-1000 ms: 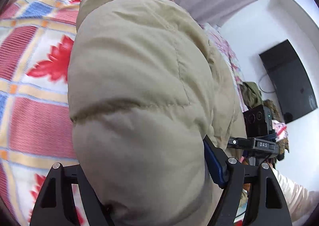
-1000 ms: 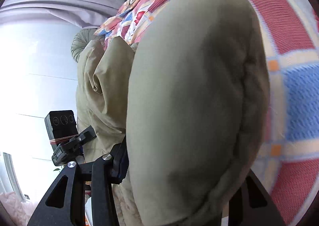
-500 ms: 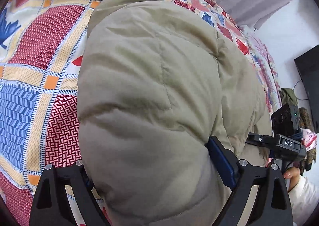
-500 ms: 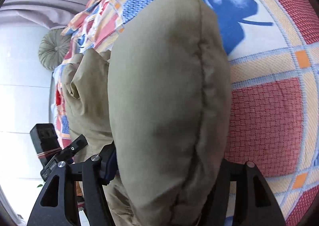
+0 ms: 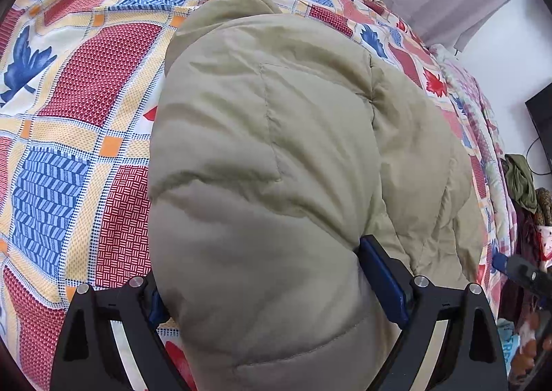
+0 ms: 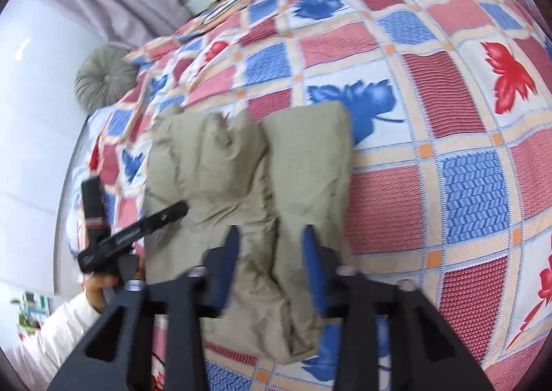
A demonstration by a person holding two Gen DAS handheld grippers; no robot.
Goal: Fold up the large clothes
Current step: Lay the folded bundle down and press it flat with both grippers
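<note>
Tan and puffy, the coat lies on the bed, right in front of both tongs. It looks like a thick padded coat, so it bulges up and does not lie flat.

The left tongs are clamped on a fat fold of the coat. The fold fills the whole space between the blue pads. I think the person holds it tight there so the puffy part cannot spring open again.

The right tongs are spread apart. They hang just over the near end of the coat, and I see cloth between the two fingers, but they do not squeeze it. I think this side is let go because it already lies where it should.

From the right tongs, the coat looks like a long bundle folded in from both sides. More folding may be needed to make it small.

A round cushion sits far off past the coat. I see no box or basket near the tongs, so nothing is inside anything here.
</note>
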